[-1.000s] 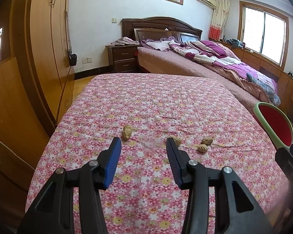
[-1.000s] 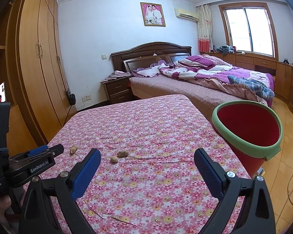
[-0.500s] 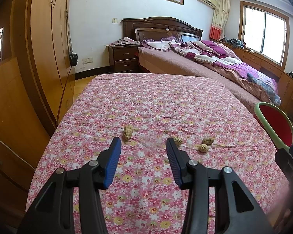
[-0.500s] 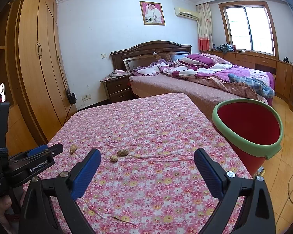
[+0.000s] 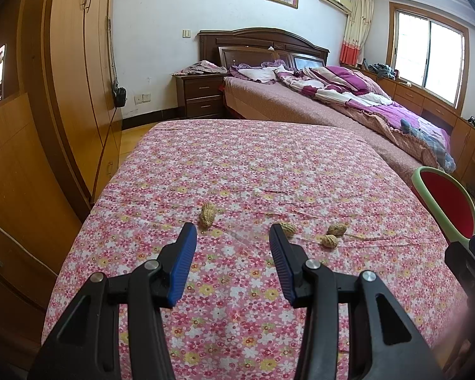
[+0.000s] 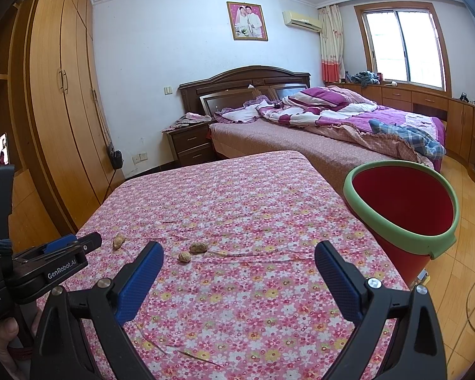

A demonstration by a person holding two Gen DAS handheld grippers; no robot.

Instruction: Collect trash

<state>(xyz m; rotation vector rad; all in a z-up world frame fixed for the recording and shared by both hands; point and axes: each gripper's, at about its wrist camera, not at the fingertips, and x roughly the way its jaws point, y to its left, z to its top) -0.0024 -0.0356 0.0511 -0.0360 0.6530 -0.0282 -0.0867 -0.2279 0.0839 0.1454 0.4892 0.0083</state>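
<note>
Several peanut shells lie on the pink floral cover (image 5: 237, 164). One shell (image 5: 208, 214) sits just beyond my left gripper (image 5: 232, 231), slightly left of its gap. A second shell (image 5: 288, 228) peeks out by the right fingertip, and two more (image 5: 337, 229) lie further right. The left jaws are open with nothing between them. My right gripper (image 6: 239, 250) hovers wide open and empty above the cover, with two shells (image 6: 198, 247) ahead to its left. A red bin with a green rim (image 6: 405, 233) stands off the cover's right edge, mouth tilted towards me.
A wooden wardrobe (image 5: 72, 95) runs along the left. Beyond the cover is a bed with purple quilts (image 6: 348, 110) and a nightstand (image 6: 190, 145). A person's hand (image 6: 3, 332) holds the left gripper (image 6: 88, 243). Wooden floor and a cable (image 6: 471, 313) lie to the right.
</note>
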